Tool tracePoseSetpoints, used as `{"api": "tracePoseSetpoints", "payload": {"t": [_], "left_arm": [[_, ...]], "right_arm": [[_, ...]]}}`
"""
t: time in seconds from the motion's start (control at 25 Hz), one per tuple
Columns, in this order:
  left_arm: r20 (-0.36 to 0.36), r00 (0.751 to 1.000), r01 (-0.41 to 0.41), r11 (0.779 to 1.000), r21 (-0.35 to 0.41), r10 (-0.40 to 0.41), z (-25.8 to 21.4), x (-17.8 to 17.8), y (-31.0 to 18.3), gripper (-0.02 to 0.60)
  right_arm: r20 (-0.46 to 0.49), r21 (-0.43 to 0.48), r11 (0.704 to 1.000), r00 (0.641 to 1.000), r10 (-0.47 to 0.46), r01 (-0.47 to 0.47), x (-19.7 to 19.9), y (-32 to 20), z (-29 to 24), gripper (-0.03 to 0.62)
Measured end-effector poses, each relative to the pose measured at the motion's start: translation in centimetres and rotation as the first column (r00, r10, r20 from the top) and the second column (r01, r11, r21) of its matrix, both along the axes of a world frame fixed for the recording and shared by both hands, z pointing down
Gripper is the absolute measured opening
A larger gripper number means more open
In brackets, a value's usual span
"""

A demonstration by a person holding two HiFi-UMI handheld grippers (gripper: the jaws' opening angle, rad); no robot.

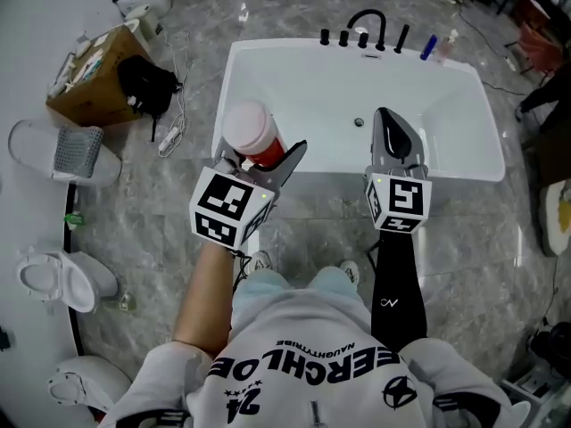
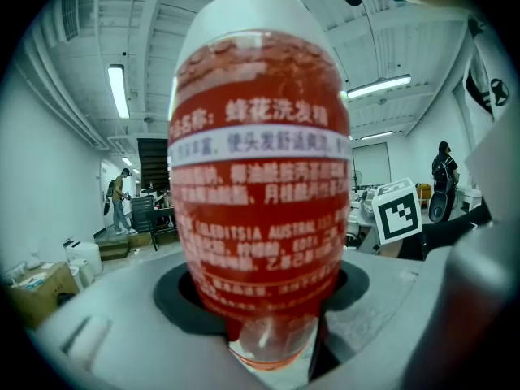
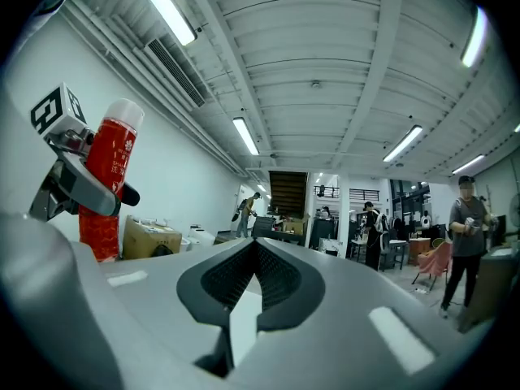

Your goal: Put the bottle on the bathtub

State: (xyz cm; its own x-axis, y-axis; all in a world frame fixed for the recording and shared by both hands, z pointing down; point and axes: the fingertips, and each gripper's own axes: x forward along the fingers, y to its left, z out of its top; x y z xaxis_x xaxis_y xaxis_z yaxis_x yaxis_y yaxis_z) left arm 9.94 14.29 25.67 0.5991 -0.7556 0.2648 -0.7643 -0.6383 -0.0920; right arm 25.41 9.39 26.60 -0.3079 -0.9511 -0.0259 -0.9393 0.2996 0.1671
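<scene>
A red bottle (image 1: 254, 136) with a white cap stands upright between the jaws of my left gripper (image 1: 263, 156), which is shut on it. It is held above the floor, just in front of the near-left rim of the white bathtub (image 1: 268, 56). In the left gripper view the bottle (image 2: 258, 185) fills the middle of the picture, its red label with white print facing the camera. My right gripper (image 1: 391, 132) is shut and empty, level, over the tub's near rim. From the right gripper view the bottle (image 3: 110, 177) shows at the left, beyond the closed right gripper (image 3: 253, 258).
A black faucet (image 1: 366, 23) and small bottles (image 1: 429, 47) sit on the tub's far rim. On the floor to the left are a cardboard box (image 1: 94, 78), a black bag (image 1: 147, 87), a grey basket (image 1: 78, 150) and a toilet (image 1: 58, 279). People stand far off in the hall.
</scene>
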Motion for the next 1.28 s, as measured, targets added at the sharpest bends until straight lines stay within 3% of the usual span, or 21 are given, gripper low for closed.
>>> {"api": "tracePoseSetpoints", "payload": {"t": [0.24,0.52,0.8,1.28], "left_arm": [[0.036,0.999,-0.031,0.999,-0.011,0.031,1.0,-9.7,-0.8,0.395],[0.037,0.998,-0.051,0.998,-0.031,0.052,1.8,-16.4,-0.6,0.395],[0.019,0.996,-0.085,0.996,-0.016,0.085,1.6,-19.3,0.3,0.396],[0.006,0.999,-0.035,0.999,-0.03,0.035,2.3,-22.1,1.3,0.396]], "right_arm": [[0.0,0.006,0.999,0.999,0.043,-0.043,-9.0,0.1,0.3,0.03],[-0.008,0.011,0.997,0.997,0.076,-0.076,-15.6,0.8,-0.3,0.029],[-0.03,-0.003,0.997,0.997,0.075,-0.076,-19.4,1.6,-0.3,0.03],[-0.061,-0.018,1.0,0.998,0.018,-0.019,-23.9,2.0,0.1,0.029]]}}
